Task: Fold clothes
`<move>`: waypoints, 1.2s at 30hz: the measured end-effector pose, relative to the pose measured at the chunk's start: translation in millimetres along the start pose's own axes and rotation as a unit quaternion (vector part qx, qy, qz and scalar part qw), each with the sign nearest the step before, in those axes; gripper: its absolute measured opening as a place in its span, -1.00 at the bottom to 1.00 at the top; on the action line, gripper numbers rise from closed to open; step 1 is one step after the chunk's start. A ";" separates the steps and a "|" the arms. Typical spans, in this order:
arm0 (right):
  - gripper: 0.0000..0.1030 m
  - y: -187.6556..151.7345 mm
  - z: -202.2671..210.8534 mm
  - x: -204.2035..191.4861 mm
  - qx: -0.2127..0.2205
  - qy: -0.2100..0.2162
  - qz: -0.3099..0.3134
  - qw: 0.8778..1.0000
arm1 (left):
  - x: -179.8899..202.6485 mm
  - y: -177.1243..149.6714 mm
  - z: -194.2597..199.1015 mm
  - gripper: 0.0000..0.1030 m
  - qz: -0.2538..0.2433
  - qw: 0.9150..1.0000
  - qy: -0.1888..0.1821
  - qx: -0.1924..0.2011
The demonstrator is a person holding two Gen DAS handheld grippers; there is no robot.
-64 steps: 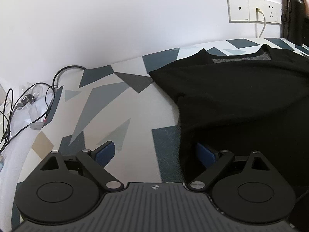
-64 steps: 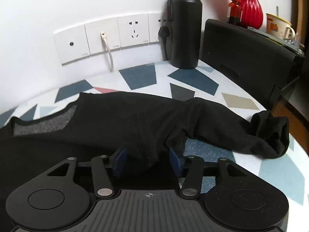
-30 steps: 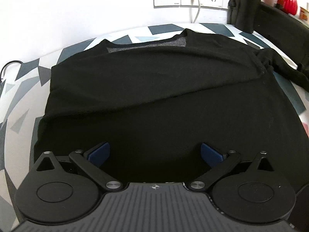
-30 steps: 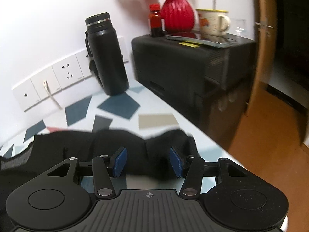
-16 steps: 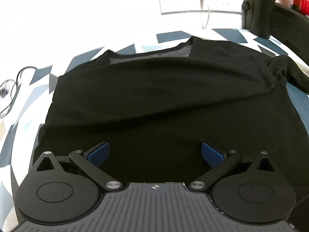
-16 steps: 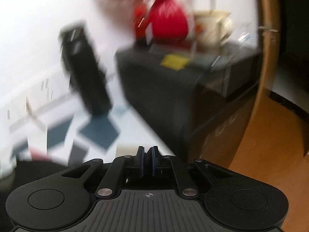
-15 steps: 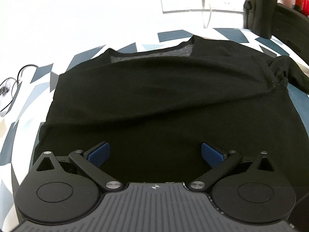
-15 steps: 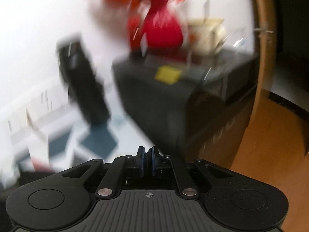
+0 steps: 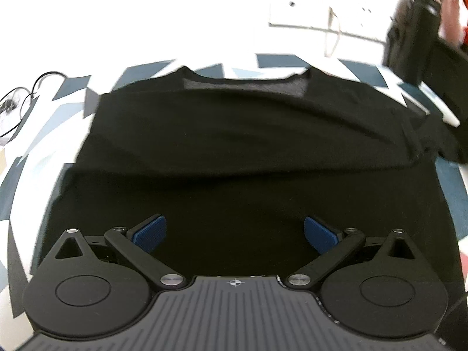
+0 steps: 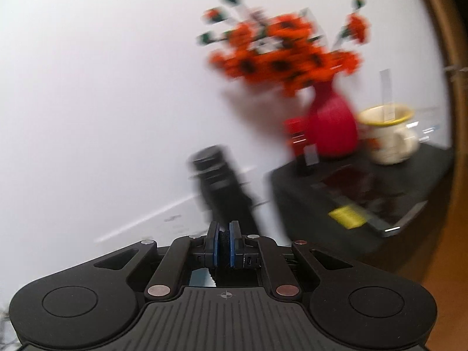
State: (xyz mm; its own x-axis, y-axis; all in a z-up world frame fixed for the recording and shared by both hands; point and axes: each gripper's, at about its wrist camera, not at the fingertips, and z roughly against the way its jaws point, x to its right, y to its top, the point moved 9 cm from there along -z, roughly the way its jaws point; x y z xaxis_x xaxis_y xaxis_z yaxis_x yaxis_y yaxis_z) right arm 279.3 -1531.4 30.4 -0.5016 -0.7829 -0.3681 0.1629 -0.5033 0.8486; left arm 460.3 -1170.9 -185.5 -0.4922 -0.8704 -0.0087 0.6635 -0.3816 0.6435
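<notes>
A black T-shirt [image 9: 248, 134] lies spread flat on the patterned table [image 9: 44, 134], its collar [image 9: 245, 83] toward the wall. Its right sleeve [image 9: 438, 143] is bunched at the right edge. My left gripper [image 9: 234, 234] hovers open over the shirt's lower part, blue pads wide apart with only flat cloth below them. In the blurred right wrist view, my right gripper [image 10: 224, 231] is shut on a pinch of black cloth [image 10: 224, 248] and is tilted up toward the wall; the rest of the shirt is out of that view.
A black bottle [image 9: 415, 29] stands by the wall sockets [image 9: 321, 17]. To the right, a black cabinet [image 10: 365, 204] carries a red vase [image 10: 333, 128] with orange flowers and a cream mug [image 10: 389, 134]. Cables [image 9: 17, 102] lie at the table's left end.
My right gripper has shut on the black sleeve cloth and lifted, its view swinging up from the table toward the wall and vase. The left gripper stays open, shifting slightly over the shirt.
</notes>
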 end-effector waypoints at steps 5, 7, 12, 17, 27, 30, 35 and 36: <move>-0.87 -14.7 -22.5 -100.2 -0.037 0.085 0.059 0.994 | -16.2 17.5 21.5 0.99 0.013 0.998 -0.037 0.042; -0.87 -21.0 -30.7 -139.8 -0.052 0.119 0.083 0.988 | -24.4 24.0 26.4 0.99 0.014 0.997 -0.047 0.056; -0.87 -44.6 -55.1 -242.3 -0.092 0.193 0.128 0.968 | -59.3 34.6 42.8 0.99 0.040 0.993 -0.068 0.090; -0.87 -94.1 -89.9 -327.7 -0.147 0.228 0.145 0.952 | -96.4 37.0 52.6 0.99 0.033 0.991 -0.067 0.110; -0.02 -170.1 -156.0 -334.4 -0.209 0.141 0.123 0.960 | -134.8 57.3 48.3 0.99 0.002 0.991 -0.092 0.096; -0.02 -159.1 -165.5 -273.7 -0.196 0.080 0.077 0.974 | -128.9 66.4 31.0 0.99 0.003 0.990 -0.119 0.076; -0.05 -157.4 -145.6 -131.8 -0.185 -0.057 -0.003 0.981 | -109.8 88.6 -5.6 0.99 0.000 0.988 -0.146 0.046; -0.07 -160.6 -136.8 -107.4 -0.184 -0.082 -0.016 0.979 | -106.5 93.3 -13.9 0.99 0.004 0.988 -0.148 0.036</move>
State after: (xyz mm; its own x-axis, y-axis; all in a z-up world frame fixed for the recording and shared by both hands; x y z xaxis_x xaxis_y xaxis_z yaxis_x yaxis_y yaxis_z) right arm 423.2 -1416.5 -118.3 -0.6362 -0.7103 -0.3012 0.4253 -0.6486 0.6313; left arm 582.5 -1118.1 -135.1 -0.6370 -0.7404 0.2144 0.6315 -0.3418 0.6959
